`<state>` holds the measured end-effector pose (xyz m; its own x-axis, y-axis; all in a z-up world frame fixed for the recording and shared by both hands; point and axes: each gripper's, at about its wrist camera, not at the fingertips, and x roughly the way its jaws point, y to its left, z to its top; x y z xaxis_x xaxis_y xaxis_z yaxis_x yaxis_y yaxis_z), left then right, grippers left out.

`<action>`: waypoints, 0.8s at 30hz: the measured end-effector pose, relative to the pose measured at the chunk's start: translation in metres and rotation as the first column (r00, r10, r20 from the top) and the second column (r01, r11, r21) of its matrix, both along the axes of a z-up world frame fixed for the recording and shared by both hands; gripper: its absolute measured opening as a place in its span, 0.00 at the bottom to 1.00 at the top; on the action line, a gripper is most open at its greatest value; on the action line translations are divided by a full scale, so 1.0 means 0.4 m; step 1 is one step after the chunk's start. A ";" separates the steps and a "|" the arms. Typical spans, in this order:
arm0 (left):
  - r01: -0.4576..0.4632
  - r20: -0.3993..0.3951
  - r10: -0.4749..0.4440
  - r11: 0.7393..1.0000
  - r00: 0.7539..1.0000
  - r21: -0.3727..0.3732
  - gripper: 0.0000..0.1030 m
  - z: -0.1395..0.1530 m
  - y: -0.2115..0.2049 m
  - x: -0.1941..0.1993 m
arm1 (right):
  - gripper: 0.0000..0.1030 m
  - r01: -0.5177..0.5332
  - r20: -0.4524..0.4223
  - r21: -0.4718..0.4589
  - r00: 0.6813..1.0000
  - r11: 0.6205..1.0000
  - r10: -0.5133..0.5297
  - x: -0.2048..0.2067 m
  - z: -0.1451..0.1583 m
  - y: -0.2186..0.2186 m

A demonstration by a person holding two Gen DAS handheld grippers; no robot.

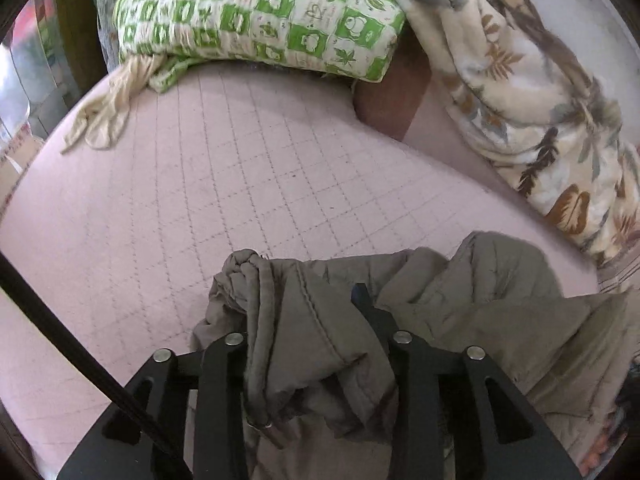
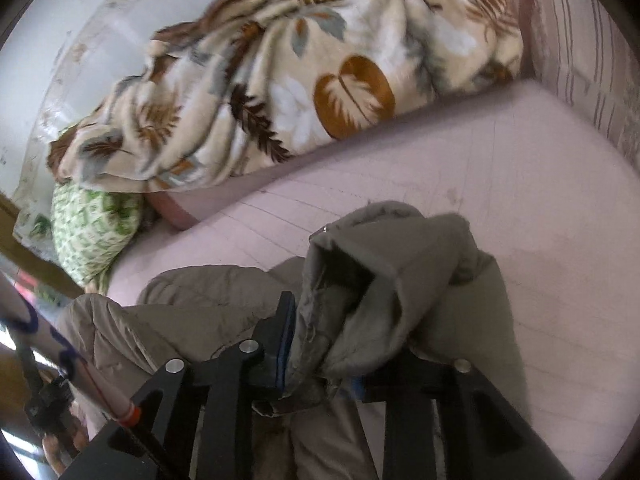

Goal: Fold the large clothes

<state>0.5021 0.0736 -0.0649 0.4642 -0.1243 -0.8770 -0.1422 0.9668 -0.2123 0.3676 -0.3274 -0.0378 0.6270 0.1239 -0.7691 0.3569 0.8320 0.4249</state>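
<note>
Plenty of bare pink quilted mattress (image 1: 248, 184) ahead of both tools, right up to the green-and-cream checked pillow (image 1: 260, 16) and the cream leaf-print fleece blanket (image 2: 256, 80) piled along the far edge by the wall. The padded grey-brown jacket (image 1: 460, 304) lies bunched at the near edge, stretched sideways between the two grippers. Left gripper (image 1: 304, 320): jaws partly apart, a thick fold of jacket with its drawcord between them. Right gripper (image 2: 344, 332): likewise partly apart, a bunched cuff or hem draped between its fingers. Whether either pad actually presses, I cannot tell.
</note>
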 end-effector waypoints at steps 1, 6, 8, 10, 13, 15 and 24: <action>-0.006 0.002 0.006 0.999 1.000 -0.034 0.38 0.006 0.009 0.000 | 0.28 0.010 -0.001 0.015 1.000 1.000 -0.010 0.003 -0.011 -0.003; 0.001 0.052 0.013 0.966 0.999 -0.259 0.55 0.068 0.075 -0.023 | 0.59 0.017 0.061 0.108 0.998 0.994 -0.024 -0.006 0.010 -0.034; 0.011 0.087 0.018 0.949 0.996 -0.315 0.60 0.102 0.098 -0.037 | 0.65 0.021 0.104 0.078 0.994 0.997 -0.029 -0.019 0.050 -0.034; -0.002 0.126 0.046 0.945 0.991 -0.328 0.66 0.139 0.120 -0.052 | 0.73 0.033 0.128 0.031 0.991 0.999 -0.036 -0.025 0.087 -0.027; -0.014 0.177 0.073 0.949 0.982 -0.315 0.68 0.206 0.147 -0.082 | 0.76 0.054 0.179 -0.050 0.983 0.997 -0.044 -0.041 0.162 -0.014; -0.009 0.198 0.066 0.961 0.978 -0.275 0.68 0.240 0.151 -0.116 | 0.77 0.053 0.212 -0.080 0.977 0.995 -0.035 -0.060 0.212 0.000; -0.029 0.257 0.033 0.999 0.966 -0.018 0.69 0.203 0.144 -0.415 | 0.43 -0.181 0.178 -0.281 0.955 0.943 0.236 -0.146 0.266 0.271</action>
